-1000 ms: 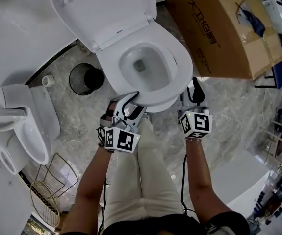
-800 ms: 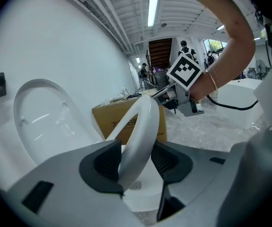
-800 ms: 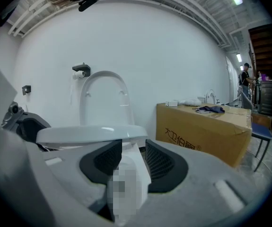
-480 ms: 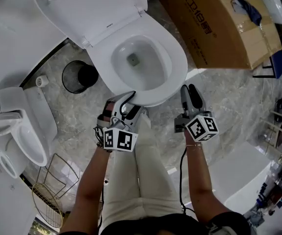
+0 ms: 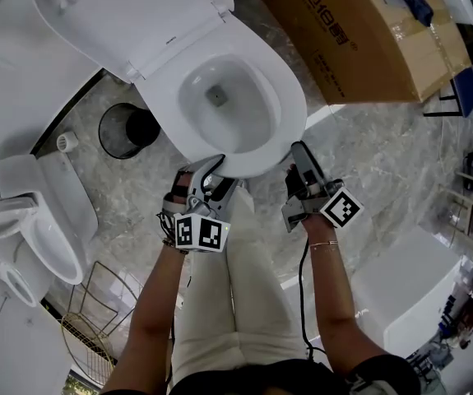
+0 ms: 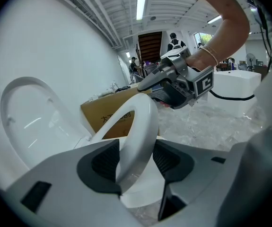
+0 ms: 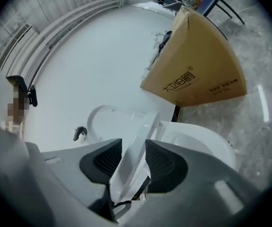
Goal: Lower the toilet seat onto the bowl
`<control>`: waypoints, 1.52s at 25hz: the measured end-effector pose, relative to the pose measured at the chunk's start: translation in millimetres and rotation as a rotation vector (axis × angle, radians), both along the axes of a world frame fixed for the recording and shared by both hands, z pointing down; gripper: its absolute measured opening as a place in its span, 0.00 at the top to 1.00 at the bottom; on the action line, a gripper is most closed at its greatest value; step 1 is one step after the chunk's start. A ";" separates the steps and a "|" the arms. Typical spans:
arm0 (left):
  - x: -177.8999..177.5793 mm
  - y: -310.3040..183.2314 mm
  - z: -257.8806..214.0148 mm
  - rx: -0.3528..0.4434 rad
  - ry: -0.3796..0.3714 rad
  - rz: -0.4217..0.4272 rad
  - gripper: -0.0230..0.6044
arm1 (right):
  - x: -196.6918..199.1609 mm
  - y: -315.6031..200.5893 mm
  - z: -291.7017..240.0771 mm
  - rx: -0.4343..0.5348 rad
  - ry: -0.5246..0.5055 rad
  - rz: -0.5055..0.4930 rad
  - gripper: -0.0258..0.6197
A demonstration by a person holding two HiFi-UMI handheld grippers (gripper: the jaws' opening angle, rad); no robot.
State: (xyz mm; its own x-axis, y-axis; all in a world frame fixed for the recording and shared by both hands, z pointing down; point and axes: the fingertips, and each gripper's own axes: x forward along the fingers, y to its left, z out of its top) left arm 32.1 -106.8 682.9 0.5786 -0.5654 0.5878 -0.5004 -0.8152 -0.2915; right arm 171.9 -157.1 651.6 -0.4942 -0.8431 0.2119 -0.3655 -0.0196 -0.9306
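A white toilet stands with its lid (image 5: pixel 121 15) up. Its seat (image 5: pixel 289 109) lies low over the bowl (image 5: pixel 220 97); both gripper views show the seat a little above the bowl's rim. My left gripper (image 5: pixel 211 171) is at the seat's front edge. The seat (image 6: pixel 140 126) sits between the left gripper's (image 6: pixel 136 157) pads and touches both, though these jaws have just been opening slightly. My right gripper (image 5: pixel 299 159) holds the front right edge. There the seat (image 7: pixel 136 145) is pinched between the right gripper's (image 7: pixel 133 160) pads.
A large cardboard box (image 5: pixel 359 31) stands right of the toilet, and a black waste bin (image 5: pixel 125 130) stands left of it. Another white toilet (image 5: pixel 39 229) and a wire basket (image 5: pixel 96 319) are at the far left. A white tub (image 5: pixel 417 295) is at the lower right.
The right gripper has rolled, turning its marker cube, and has shifted left along the seat's front right edge. The left gripper stays on the front edge and has sunk slightly.
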 end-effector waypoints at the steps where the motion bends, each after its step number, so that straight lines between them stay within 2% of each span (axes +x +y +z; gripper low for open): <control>1: 0.6 1.3 2.7 -0.004 -0.001 0.004 0.62 | -1.0 0.7 3.8 -0.014 0.016 -0.006 0.71; 7: 6.5 10.2 17.8 -0.050 0.022 0.019 0.59 | 4.5 8.0 21.7 -0.065 0.029 0.005 0.75; 11: 8.9 14.8 18.1 -0.173 0.150 -0.003 0.54 | 8.0 13.1 31.7 -0.075 0.053 0.012 0.75; 15: 8.8 19.2 20.2 -0.170 0.119 0.030 0.54 | 10.8 17.2 41.7 -0.092 0.085 0.008 0.75; 17: 6.9 21.0 17.8 -0.178 0.141 0.024 0.54 | 11.5 19.2 46.7 -0.105 0.068 0.017 0.75; 19: 0.3 18.5 8.5 -0.197 0.220 -0.034 0.58 | 11.3 20.1 51.0 -0.113 0.030 0.032 0.76; 21: -11.2 12.0 -0.2 -0.207 0.293 -0.117 0.73 | 11.0 21.5 57.8 -0.134 -0.002 0.046 0.77; 23: -23.2 6.7 2.7 -0.204 0.308 -0.174 0.78 | 12.0 23.8 65.9 -0.156 -0.010 0.053 0.77; 26: -33.8 -2.4 9.1 -0.200 0.319 -0.212 0.88 | 12.6 25.9 76.9 -0.166 -0.007 0.056 0.77; 32: -44.0 -17.1 9.8 -0.166 0.353 -0.238 0.95 | 14.6 29.2 105.4 -0.191 -0.039 0.068 0.78; 34: -46.7 -14.3 17.3 -0.190 0.365 -0.268 0.96 | 14.5 29.9 115.3 -0.201 -0.053 0.074 0.78; 38: -49.9 -7.2 21.9 -0.254 0.446 -0.339 0.96 | 16.3 32.6 136.7 -0.222 -0.059 0.081 0.78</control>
State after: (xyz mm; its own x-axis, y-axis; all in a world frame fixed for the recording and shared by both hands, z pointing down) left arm -17.8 -114.0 704.8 0.6124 -0.6347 0.4713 -0.7729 -0.6059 0.1884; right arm 188.1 -124.5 788.3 -0.4438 -0.8164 0.3696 -0.2994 -0.2536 -0.9198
